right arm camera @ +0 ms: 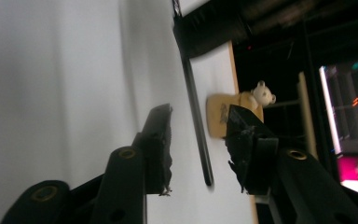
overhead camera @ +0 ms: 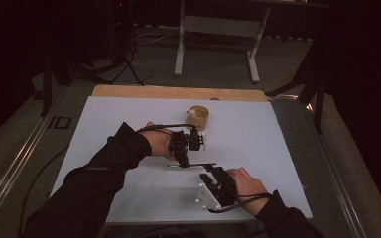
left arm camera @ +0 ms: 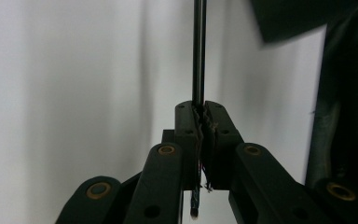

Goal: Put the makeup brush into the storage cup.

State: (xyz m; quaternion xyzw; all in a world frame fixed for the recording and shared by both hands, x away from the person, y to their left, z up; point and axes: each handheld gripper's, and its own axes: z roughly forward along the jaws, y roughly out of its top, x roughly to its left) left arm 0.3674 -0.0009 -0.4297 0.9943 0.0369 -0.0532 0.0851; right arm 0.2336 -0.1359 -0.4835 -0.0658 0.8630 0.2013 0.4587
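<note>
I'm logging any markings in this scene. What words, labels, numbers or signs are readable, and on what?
None can be read.
Wooden cup: a dark mark on its side, too blurred to read.
Floor strip left of the table: a dark mark, not legible.
Lit screen: coloured blur only.

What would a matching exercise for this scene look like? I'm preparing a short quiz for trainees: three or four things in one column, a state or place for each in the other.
Things:
1. left gripper
2. right gripper
3. thin dark rod
4. wooden cup

States or places:
A. stands toward the far edge of the white table, with a small bear figure at its rim
B. jaws apart, nothing pressed between the pads
C. jaws shut on the rod
D. clamped at one end, its free end between the other gripper's jaws

Pairs: 1-C, 2-B, 3-D, 4-A
</note>
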